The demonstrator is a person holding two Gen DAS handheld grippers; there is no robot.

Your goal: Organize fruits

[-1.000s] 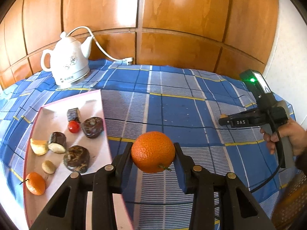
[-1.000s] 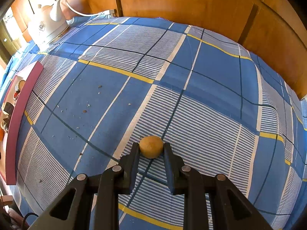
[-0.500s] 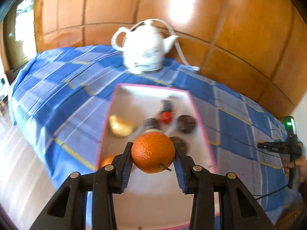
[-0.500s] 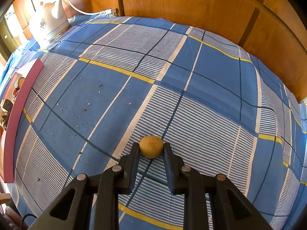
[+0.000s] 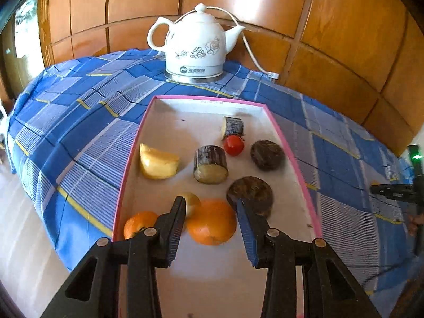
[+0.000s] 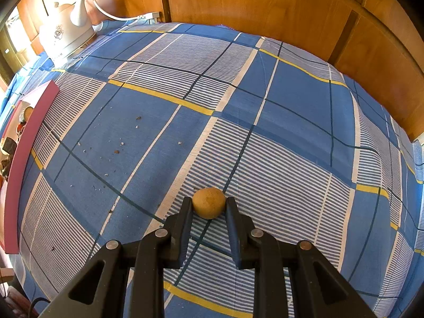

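Left gripper jaws opening over pink-rimmed white tray; round orange mandarin lies on tray floor between them, pads clear. Smaller orange mandarin just left, dark brown round fruit just right. Right gripper jaws clamped on small tan round fruit on blue checked tablecloth.

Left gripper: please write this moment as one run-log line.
left gripper: opening | orange: in tray, loose between jaws | right gripper: shut on small fruit
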